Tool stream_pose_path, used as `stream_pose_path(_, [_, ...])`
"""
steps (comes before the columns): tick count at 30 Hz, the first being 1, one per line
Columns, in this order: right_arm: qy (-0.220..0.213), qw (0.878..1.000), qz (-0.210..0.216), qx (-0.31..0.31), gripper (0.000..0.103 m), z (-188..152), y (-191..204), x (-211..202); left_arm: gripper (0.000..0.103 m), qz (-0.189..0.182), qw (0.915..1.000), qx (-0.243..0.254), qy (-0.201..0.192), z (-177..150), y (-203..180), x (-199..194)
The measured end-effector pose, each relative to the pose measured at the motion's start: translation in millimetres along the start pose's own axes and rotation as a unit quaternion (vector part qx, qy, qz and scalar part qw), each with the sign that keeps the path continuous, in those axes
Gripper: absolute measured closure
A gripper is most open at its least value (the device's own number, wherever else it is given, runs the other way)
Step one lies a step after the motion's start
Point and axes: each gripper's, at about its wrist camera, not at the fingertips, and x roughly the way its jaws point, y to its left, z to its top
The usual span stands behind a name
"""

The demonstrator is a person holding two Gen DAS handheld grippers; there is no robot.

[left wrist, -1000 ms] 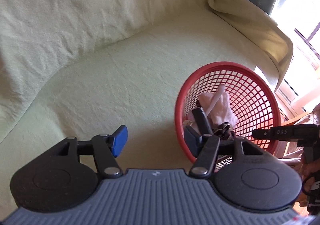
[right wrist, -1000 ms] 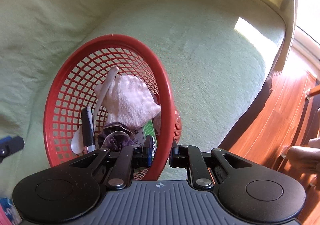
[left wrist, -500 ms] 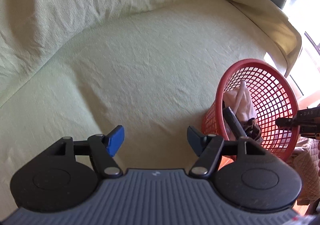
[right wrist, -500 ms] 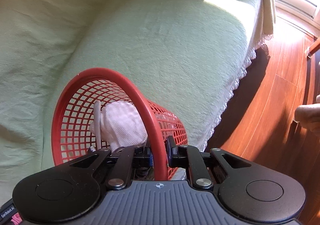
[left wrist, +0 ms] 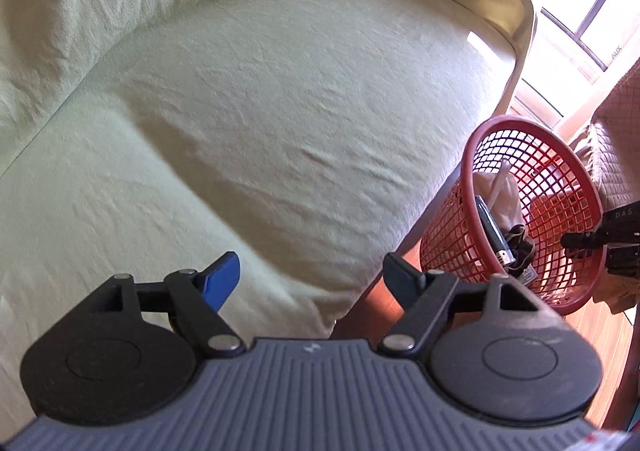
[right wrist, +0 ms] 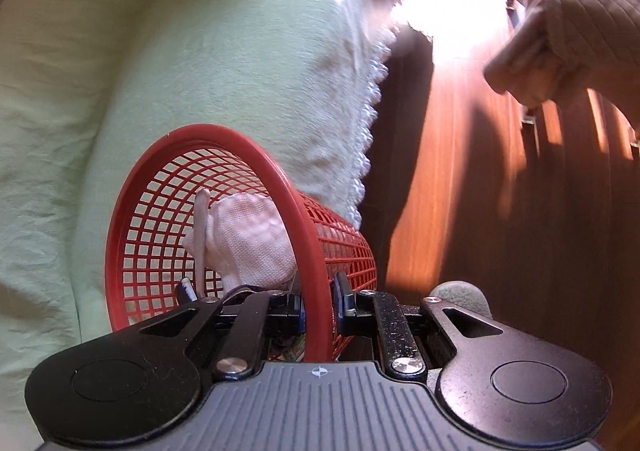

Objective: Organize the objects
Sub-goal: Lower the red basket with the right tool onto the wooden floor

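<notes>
A red mesh basket (right wrist: 152, 211) hangs tilted off the sofa's front edge, over the wooden floor. My right gripper (right wrist: 319, 303) is shut on its rim, one finger inside and one outside. Inside lie a white cloth (right wrist: 248, 243), a pale stick (right wrist: 200, 227), a dark cloth and a black slim device (left wrist: 494, 231). The left wrist view shows the same red mesh basket (left wrist: 560, 187) at the right, with the right gripper's dark finger at its far rim. My left gripper (left wrist: 314, 271) hovers over the sofa edge, its jaws opening, nothing between them.
A pale green cover drapes the sofa seat (left wrist: 260, 111) and its back. A lace fringe (right wrist: 372, 123) trims the cover's front. Wooden floor (right wrist: 500, 231) lies to the right, sunlit near a window (left wrist: 592, 11). A quilted pink sleeve (right wrist: 560, 31) hangs above the floor.
The basket, held by my right gripper, has swung from the sofa seat out past its front edge over the floor. My left gripper has drawn away from the basket and spread wider.
</notes>
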Motion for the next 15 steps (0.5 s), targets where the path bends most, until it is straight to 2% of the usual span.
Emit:
stream_pose_path(8, [0.017,0.999,-0.037,0.034,0.093,-53,-88,2,0.016,0.011,0.9997,-0.014,0.019,-75,-9,8])
stream_pose_path(15, [0.024,0.999,-0.017,0.036,0.093,-74,-156,52,0.013,0.032,0.9992,-0.023,0.007,-141,-38,43])
